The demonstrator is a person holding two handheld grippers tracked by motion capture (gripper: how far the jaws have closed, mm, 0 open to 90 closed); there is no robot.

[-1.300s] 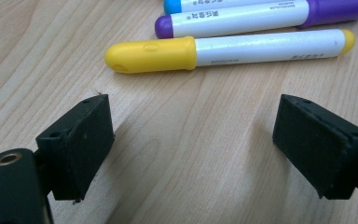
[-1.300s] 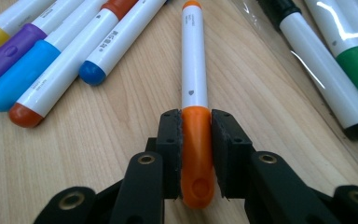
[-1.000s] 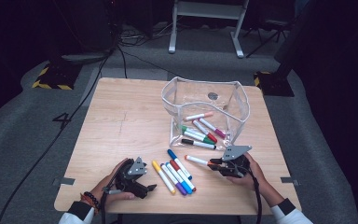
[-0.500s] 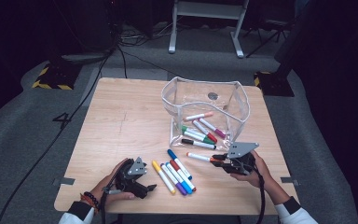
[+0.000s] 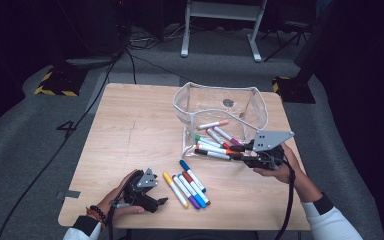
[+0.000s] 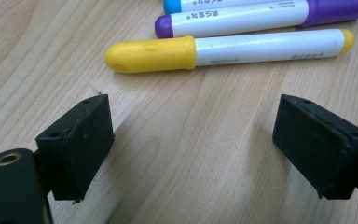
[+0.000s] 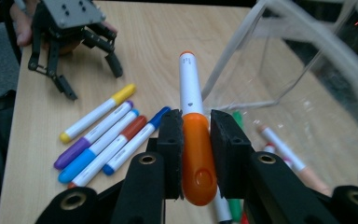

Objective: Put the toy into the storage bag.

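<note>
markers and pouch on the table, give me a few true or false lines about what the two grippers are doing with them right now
1. The right gripper is shut on the orange marker. True.
2. The left gripper holds the yellow marker. False: its jaws stand open on either side of bare table, with the yellow marker lying beyond them.
3. The clear pouch already has several markers inside. True.
4. Five loose markers lie side by side on the table between the two grippers. True.
5. The purple marker lies inside the pouch. False: it lies on the table next to the yellow one.
</note>
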